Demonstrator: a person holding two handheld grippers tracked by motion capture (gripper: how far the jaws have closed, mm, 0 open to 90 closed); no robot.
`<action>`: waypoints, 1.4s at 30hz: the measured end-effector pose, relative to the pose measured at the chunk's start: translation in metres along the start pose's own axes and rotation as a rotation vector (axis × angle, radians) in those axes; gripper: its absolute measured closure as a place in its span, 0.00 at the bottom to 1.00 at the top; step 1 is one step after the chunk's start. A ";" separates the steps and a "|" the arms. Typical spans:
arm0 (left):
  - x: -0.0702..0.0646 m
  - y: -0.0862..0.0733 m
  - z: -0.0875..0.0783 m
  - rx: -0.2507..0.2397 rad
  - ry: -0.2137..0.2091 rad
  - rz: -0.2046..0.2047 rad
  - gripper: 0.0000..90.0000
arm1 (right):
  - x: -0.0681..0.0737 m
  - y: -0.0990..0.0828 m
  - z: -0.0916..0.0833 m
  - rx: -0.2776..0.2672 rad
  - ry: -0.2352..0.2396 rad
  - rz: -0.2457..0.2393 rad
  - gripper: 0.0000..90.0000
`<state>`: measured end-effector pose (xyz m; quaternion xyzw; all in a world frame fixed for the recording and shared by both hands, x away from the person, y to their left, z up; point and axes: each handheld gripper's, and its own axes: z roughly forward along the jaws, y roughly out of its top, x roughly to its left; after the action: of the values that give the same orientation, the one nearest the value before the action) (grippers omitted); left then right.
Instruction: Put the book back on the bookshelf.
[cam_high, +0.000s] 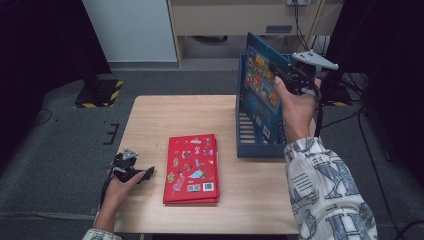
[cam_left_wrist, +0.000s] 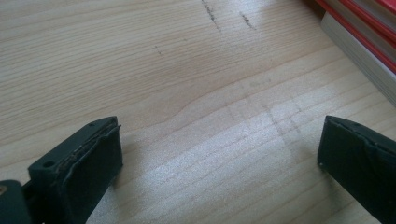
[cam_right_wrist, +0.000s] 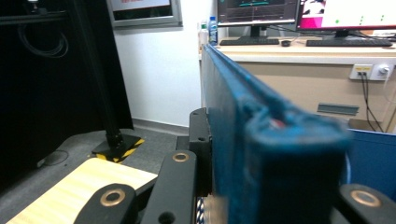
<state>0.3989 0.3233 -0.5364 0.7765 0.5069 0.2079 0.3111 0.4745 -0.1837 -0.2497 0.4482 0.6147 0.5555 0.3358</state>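
Two red books lie stacked mid-table beside the left gripper; the right gripper holds a blue book upright over the blue rack; left gripper view: jaws spread over bare table; right gripper view: jaws pinch the blue book.

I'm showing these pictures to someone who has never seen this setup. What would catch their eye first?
Probably the blue picture book, held upright by the right hand-held gripper over the blue slatted rack at the table's far right. Next, the bright red sticker-covered books lying flat mid-table. The left hand-held gripper rests open on the wooden table just left of them.
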 end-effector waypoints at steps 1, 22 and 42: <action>0.000 0.000 0.000 0.000 0.000 -0.001 0.00 | 0.000 0.000 0.000 -0.004 -0.004 0.006 0.91; -0.001 0.000 0.000 -0.001 0.002 -0.002 0.00 | -0.002 -0.001 0.002 -0.023 -0.008 0.013 0.91; -0.001 0.001 0.001 -0.001 -0.001 -0.001 0.00 | 0.012 -0.009 0.025 -0.044 -0.041 -0.006 0.91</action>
<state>0.4003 0.3218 -0.5366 0.7762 0.5070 0.2077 0.3120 0.4910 -0.1634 -0.2616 0.4502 0.5965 0.5586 0.3599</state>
